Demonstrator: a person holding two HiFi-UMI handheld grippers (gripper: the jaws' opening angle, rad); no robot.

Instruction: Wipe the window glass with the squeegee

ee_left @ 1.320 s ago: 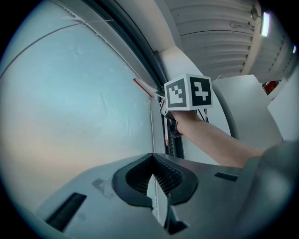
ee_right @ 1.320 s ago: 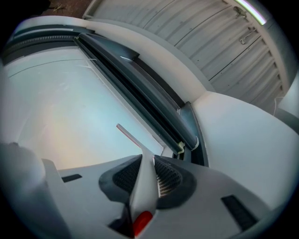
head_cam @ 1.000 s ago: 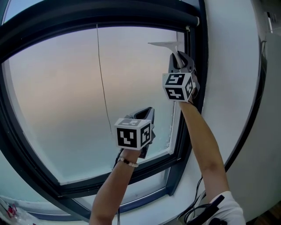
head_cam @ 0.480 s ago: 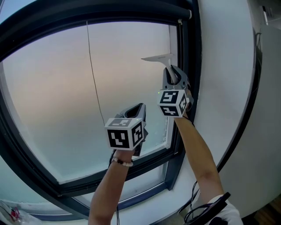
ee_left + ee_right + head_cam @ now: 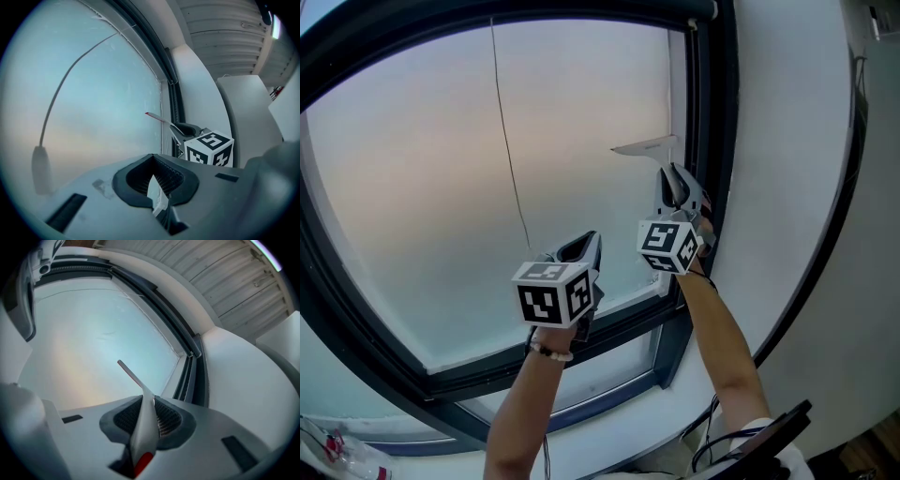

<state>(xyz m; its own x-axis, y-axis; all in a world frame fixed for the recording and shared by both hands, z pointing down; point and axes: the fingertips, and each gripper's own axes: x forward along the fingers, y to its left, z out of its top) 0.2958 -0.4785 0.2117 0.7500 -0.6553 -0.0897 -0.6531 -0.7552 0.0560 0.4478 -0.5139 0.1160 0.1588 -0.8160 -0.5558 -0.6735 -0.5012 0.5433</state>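
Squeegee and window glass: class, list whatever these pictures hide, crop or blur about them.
- Whether the squeegee blade touches the window glass: the head view sees it from behind, the right gripper view edge-on.
- Squeegee handle: in the right gripper view its lower part is buried between the right gripper's shut jaws.
- Window frame, left and top: cut off by the head view's edge.
- Streaks or water on the glass: too faint in every view.

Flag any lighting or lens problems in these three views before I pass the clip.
Head view: the window glass is bright and milky, so the frame reads near black and bows from the lens. Left gripper view: heavy fisheye, black corners, the cord bent into an arc. Right gripper view: same fisheye; the squeegee handle in the right gripper looks soft up close.
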